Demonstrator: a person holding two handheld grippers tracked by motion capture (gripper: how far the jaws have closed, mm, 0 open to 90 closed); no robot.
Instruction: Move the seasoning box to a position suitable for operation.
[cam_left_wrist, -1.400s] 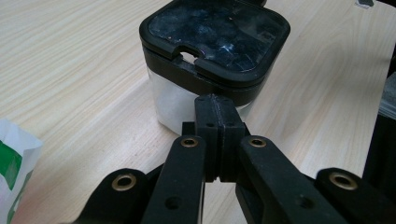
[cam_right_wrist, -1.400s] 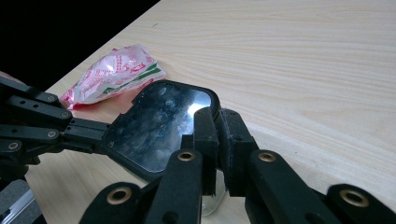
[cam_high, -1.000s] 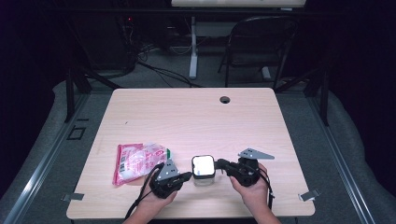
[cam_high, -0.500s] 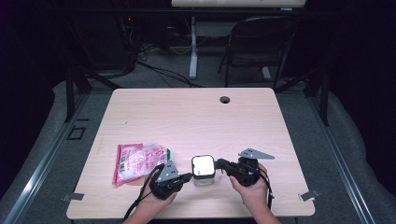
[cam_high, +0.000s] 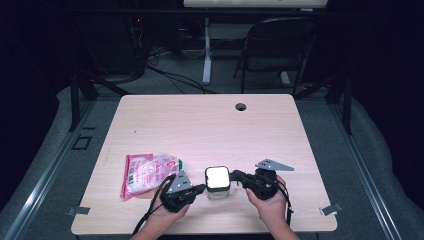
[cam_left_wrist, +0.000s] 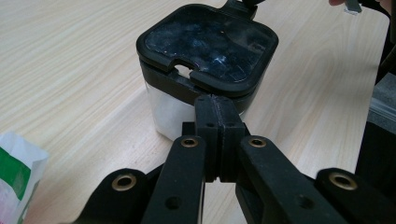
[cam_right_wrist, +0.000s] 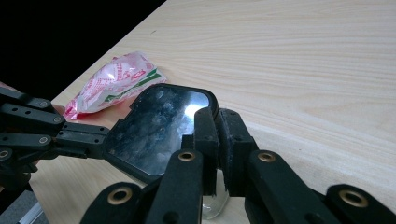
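A small clear container with a glossy black-rimmed lid stands near the table's front edge. My left gripper is at its left, jaws pressed together. In the left gripper view its tips touch the container's side just under the lid rim, and I cannot tell whether a tab is pinched there. At the container's right side my right gripper reaches in level. The right gripper view shows its jaws nipping the edge of the lid. A person's hands hold both grippers.
A red, white and green snack bag lies left of my left gripper, also visible as the bag. The wooden table has a cable hole near its far edge. A dark chair stands beyond the table.
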